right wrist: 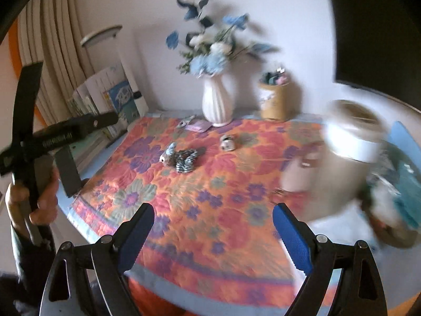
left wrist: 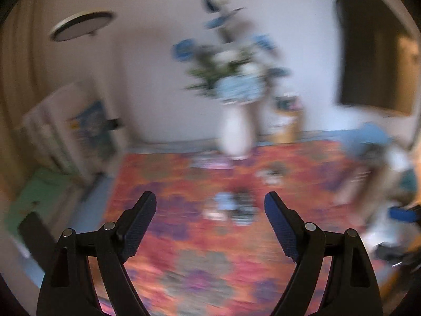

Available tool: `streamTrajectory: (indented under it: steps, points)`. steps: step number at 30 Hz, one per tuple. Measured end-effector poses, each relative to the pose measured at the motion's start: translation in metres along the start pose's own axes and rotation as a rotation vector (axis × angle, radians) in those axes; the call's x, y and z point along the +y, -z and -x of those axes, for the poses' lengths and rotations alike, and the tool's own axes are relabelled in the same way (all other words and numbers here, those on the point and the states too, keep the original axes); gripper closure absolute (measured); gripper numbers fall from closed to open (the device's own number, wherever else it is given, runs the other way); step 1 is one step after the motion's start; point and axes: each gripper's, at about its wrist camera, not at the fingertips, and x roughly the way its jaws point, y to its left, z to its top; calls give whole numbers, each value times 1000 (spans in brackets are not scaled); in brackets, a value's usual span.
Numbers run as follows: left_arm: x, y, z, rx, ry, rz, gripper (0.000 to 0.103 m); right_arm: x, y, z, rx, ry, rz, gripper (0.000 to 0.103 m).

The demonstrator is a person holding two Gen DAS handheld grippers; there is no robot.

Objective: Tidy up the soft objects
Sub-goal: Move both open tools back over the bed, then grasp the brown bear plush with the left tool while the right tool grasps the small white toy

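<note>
I hold both grippers back off the table's near edge, left gripper (left wrist: pixel 210 202) and right gripper (right wrist: pixel 213 214) with fingers apart and empty, ready for the striped soft toy (right wrist: pixel 181 159) mid-cloth; the basket (right wrist: pixel 339 163) waits at the right edge.

Plain white wall (right wrist: pixel 289 26) at the back, w/ pale ribbed curtains (right wrist: pixel 60 52) hanging in the left corner & a dark panel (right wrist: pixel 373 39) on the right, prob. a screen, can't tell. Table (right wrist: pixel 79 181) has a light blue top under an orange floral cloth (right wrist: pixel 200 189); at its far edge, a white ribbed vase (right wrist: pixel 217 102) of blue & white flowers w/ a tan pot (right wrist: pixel 275 100) of bits just beside it. Books (right wrist: pixel 105 97) lean vs the wall at left, near a round lamp head (right wrist: pixel 101 35); soft daylight, no hard shadows.
</note>
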Motion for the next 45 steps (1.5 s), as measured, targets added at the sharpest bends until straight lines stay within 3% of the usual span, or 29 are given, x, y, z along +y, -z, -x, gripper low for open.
streamTrajectory:
  steps: [2, 4, 8, 12, 16, 24, 30, 33, 36, 40, 45]
  points:
    - [10, 16, -30, 52, -34, -5, 20, 4, -8, -36, 36, -19, -48, 12]
    - [14, 35, -65, 121, -9, -10, 20, 6, -12, -67, 62, -9, -84, 12]
    - [20, 63, -111, 179, -15, 10, 20, 1, -16, -135, 107, 48, -153, 12]
    - [30, 77, -120, 204, 46, 98, 20, -6, -9, -168, 97, 128, -163, 12]
    - [37, 79, -121, 213, 60, 145, 20, -10, -3, -180, 96, 185, -155, 12]
    - [29, 80, -123, 222, 63, 97, 20, -3, 0, -187, 124, 253, -98, 12]
    - [39, 82, -127, 246, 103, 149, 20, -10, 1, -190, 149, 249, -137, 12]
    - [35, 78, -127, 297, 171, 132, 20, -14, 0, -189, 151, 230, -153, 11]
    - [21, 63, -113, 289, 165, 66, 20, -16, -3, -186, 170, 209, -173, 11]
    - [0, 37, -119, 274, 228, 6, 15, -16, -32, -162, 91, 103, -240, 11]
    - [-14, 34, -160, 270, 222, 13, 15, -17, -76, -197, 106, 169, -164, 11]
